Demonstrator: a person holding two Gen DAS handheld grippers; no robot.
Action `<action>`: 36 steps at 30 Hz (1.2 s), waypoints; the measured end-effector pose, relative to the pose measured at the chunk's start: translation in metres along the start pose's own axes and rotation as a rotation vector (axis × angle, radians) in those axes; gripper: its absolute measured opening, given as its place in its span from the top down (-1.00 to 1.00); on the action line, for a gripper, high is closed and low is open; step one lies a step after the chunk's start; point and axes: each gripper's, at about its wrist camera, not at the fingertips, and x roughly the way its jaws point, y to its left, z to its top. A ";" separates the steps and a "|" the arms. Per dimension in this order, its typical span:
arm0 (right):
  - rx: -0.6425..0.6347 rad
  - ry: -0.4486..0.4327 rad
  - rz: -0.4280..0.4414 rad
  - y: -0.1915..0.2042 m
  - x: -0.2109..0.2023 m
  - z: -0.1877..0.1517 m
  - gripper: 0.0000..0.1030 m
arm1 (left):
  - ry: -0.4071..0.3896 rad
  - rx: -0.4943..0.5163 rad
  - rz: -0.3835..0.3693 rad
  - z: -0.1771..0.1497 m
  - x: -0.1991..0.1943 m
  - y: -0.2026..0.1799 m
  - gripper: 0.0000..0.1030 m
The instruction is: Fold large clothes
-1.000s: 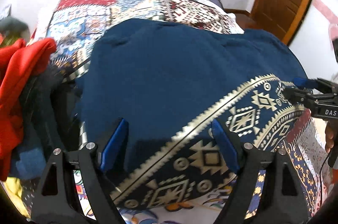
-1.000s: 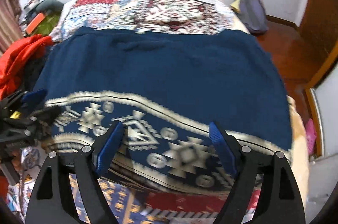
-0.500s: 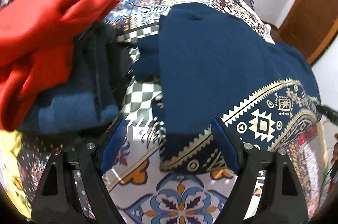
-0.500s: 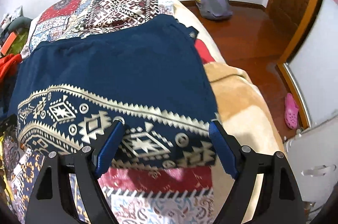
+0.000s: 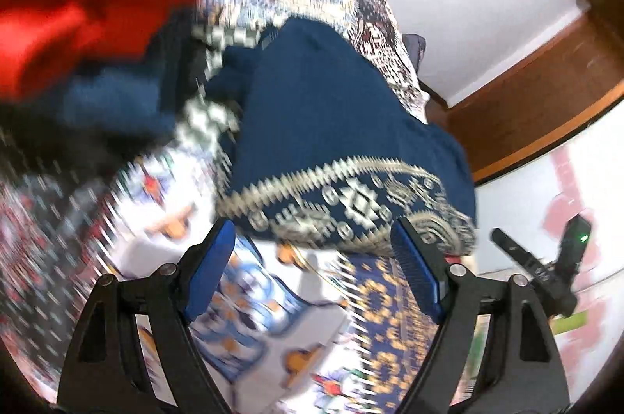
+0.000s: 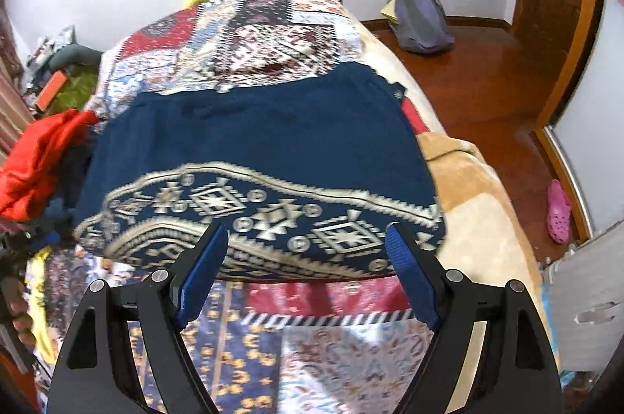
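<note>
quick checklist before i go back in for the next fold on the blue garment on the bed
1. Left hand-held gripper open and empty: ok, its jaws are spread with only the bedspread between them.
2. Right hand-held gripper open and empty: ok, jaws spread, just short of the patterned hem.
3. Blue garment lying flat on the bed: ok, though the patterned hem looks doubled at the near edge.
4. Red clothing clear of the garment: cannot tell, it sits close to the left edge.
5. Left view sharp enough to aim: not ok, heavy motion blur.
6. Right edge safely on the bed: cannot tell, it lies near the bed's side.
</note>
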 end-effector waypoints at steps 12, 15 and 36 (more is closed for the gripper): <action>-0.011 0.046 0.049 0.017 0.019 -0.008 -0.56 | 0.031 -0.214 -0.139 -0.004 0.070 0.023 0.06; 0.009 0.054 0.064 0.015 0.025 -0.006 -0.56 | -0.009 -0.241 -0.150 0.011 0.083 0.028 0.16; 0.000 0.078 0.040 0.028 0.040 0.026 -0.56 | -0.243 0.027 0.089 0.099 0.072 -0.081 0.79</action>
